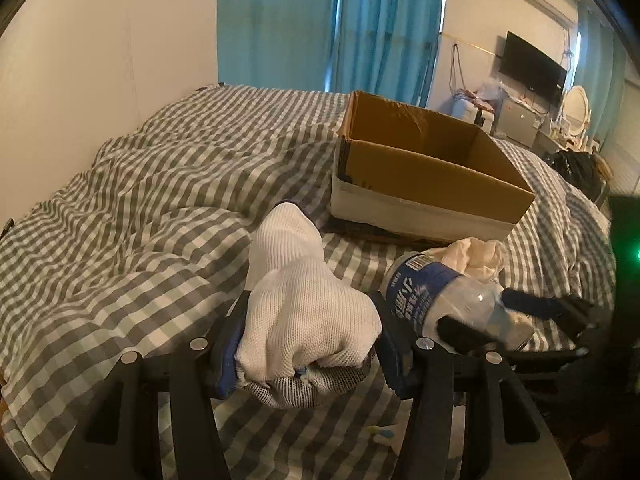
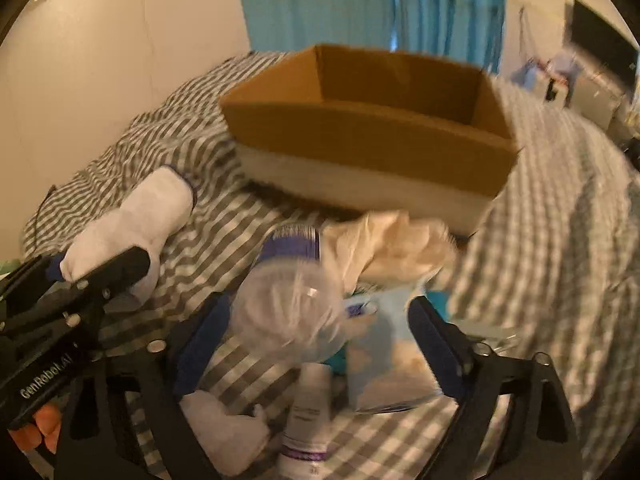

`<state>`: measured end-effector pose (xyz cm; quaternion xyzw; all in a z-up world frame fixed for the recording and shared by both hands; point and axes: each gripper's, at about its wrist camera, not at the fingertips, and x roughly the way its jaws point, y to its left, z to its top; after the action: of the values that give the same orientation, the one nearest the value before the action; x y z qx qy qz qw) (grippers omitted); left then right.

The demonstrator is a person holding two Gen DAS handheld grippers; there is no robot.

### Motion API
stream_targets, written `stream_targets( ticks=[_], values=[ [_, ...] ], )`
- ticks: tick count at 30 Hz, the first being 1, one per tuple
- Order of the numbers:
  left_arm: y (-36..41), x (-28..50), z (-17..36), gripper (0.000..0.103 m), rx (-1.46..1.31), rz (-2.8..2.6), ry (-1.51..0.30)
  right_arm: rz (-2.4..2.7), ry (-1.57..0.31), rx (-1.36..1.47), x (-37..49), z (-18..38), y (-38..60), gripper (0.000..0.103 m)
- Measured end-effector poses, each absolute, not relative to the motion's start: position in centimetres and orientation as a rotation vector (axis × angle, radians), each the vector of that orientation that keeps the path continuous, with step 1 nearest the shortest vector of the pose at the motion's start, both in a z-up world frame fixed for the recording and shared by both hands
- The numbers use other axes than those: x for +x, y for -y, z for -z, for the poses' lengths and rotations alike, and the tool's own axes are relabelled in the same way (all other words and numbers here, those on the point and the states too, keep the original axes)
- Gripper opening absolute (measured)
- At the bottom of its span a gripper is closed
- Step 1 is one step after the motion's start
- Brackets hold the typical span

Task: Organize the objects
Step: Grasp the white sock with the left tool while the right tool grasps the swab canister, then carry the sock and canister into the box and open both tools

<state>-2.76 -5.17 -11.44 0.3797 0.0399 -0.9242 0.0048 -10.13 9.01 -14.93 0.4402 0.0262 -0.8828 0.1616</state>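
A: Nearest to us, left gripper [image 1: 306, 344] is clamped on a white knit work glove w/ grey dotted palm [image 1: 304, 320], pads pressing both sides, cuff sticking up.

B: Agreed. From the right wrist cam we see that same glove pinched, toward the left side of the grey-and-white checked bedspread [image 1: 140, 200].

A: Right gripper [image 2: 320, 328]: jaws wide apart, straddling a clear plastic bottle w/ blue label [image 2: 286, 316]. Pads don't press it as far as we can tell; pic is blurred.

B: Bottle lies on its side near the middle of the bedspread, touching a crumpled cream-coloured cloth [image 2: 388, 248].

A: Beyond both, an open brown cardboard box w/ white lower band [image 1: 424, 184] sits toward the far edge of the bed, nothing visible inside from our angle.

B: Below the bottle we spot a white tube w/ purple print [image 2: 308, 420] and a pale blue packet [image 2: 376, 360], near the bed's front edge.
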Motion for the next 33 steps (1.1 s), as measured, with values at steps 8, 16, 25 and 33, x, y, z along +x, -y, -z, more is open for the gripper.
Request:
stream_targets(
  ticks=[8,16,25,33],
  values=[
    [5.5,-3.0,11.6,0.057,1.195,2.878,-0.1,2.499,-0.258,1.207,-10.0,15.5,-6.3,0.063],
    [5.1,-2.3,10.3,0.057,1.171,2.914,-0.125,2.571,-0.232,1.067,-6.7,10.5,-8.7,0.063],
    [2.6,-0.7,5.3,0.057,1.051,3.033,-0.114,2.687,-0.178,0.92,-3.7,4.9,-12.3,0.063],
    [0.4,-3.2,2.3,0.057,1.055,3.101,-0.105,2.755,-0.232,0.798,-3.3,0.2,-14.3,0.063]
  ],
)
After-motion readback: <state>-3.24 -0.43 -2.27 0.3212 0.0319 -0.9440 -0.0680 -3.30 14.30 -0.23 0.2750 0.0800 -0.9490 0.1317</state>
